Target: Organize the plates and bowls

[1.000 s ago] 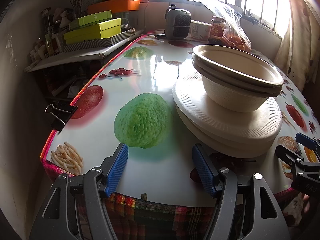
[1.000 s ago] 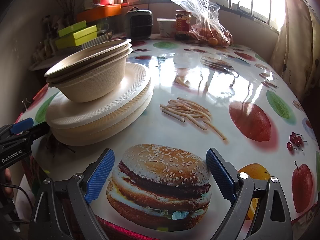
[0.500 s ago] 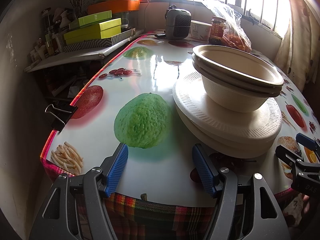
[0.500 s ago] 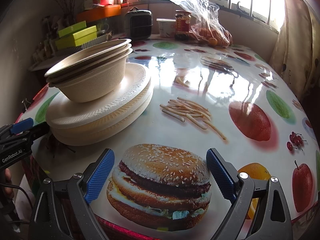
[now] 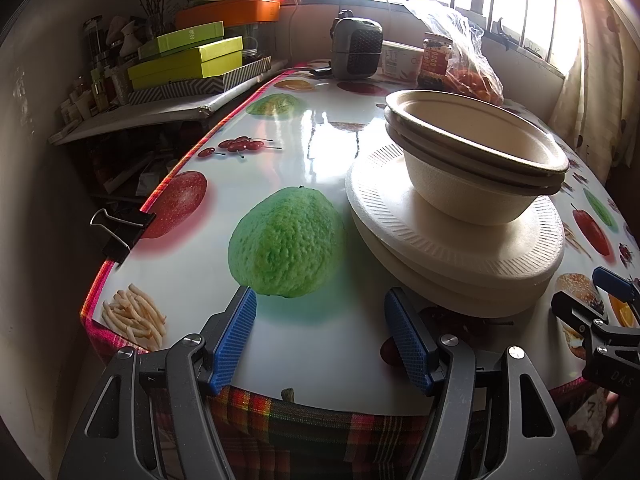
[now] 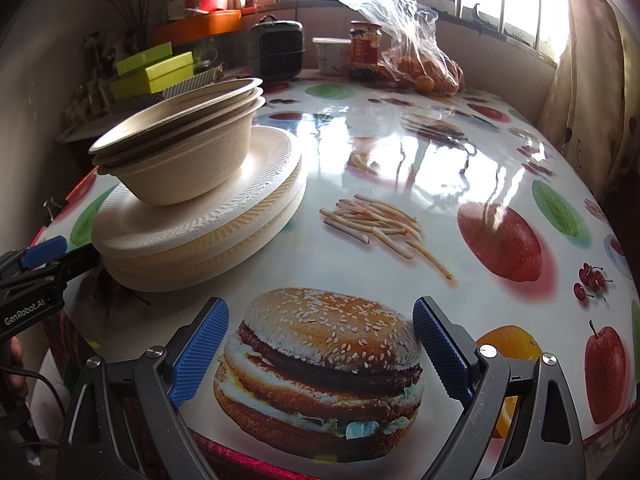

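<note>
A stack of cream paper bowls (image 5: pixel 476 160) (image 6: pixel 180 148) sits on a stack of white foam plates (image 5: pixel 452 248) (image 6: pixel 200 224) near the table's front edge. My left gripper (image 5: pixel 324 328) hovers open over the front edge, to the left of the plates, with nothing between its blue pads. My right gripper (image 6: pixel 320 344) is open over a printed burger, to the right of the plates, also holding nothing. Each gripper shows at the edge of the other's view: the right gripper (image 5: pixel 592 304), the left gripper (image 6: pixel 48 256).
The table (image 6: pixel 440 184) has a glossy cloth printed with fruit and food. At the far end stand a small heater (image 5: pixel 356 52), a jar (image 6: pixel 364 56), a tub and a bag of oranges (image 6: pixel 424 68). Boxes (image 5: pixel 188 60) sit on a shelf to the left. A binder clip (image 5: pixel 120 232) grips the left edge.
</note>
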### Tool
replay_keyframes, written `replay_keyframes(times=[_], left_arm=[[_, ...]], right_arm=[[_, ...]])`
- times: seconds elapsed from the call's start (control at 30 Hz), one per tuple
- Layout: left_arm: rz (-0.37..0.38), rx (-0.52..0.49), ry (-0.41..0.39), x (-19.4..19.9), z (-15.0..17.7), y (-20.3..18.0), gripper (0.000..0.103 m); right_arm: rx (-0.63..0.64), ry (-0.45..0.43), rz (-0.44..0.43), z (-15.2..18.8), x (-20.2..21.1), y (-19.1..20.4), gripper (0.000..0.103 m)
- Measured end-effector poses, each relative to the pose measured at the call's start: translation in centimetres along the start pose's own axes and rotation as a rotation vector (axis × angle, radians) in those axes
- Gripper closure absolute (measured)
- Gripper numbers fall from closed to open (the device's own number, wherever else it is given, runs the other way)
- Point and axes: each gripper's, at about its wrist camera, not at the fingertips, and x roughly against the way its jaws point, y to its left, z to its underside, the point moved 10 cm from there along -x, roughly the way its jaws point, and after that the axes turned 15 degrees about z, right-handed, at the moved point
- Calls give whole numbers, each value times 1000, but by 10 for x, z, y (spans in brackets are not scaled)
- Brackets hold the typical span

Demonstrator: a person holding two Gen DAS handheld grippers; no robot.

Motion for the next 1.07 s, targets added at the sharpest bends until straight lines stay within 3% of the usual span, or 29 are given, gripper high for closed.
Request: replay_keyframes(times=[1.07], left_arm=[[-1, -1, -1, 0, -1, 0, 35]], right_arm=[[2, 0, -2, 0, 0, 1, 3]])
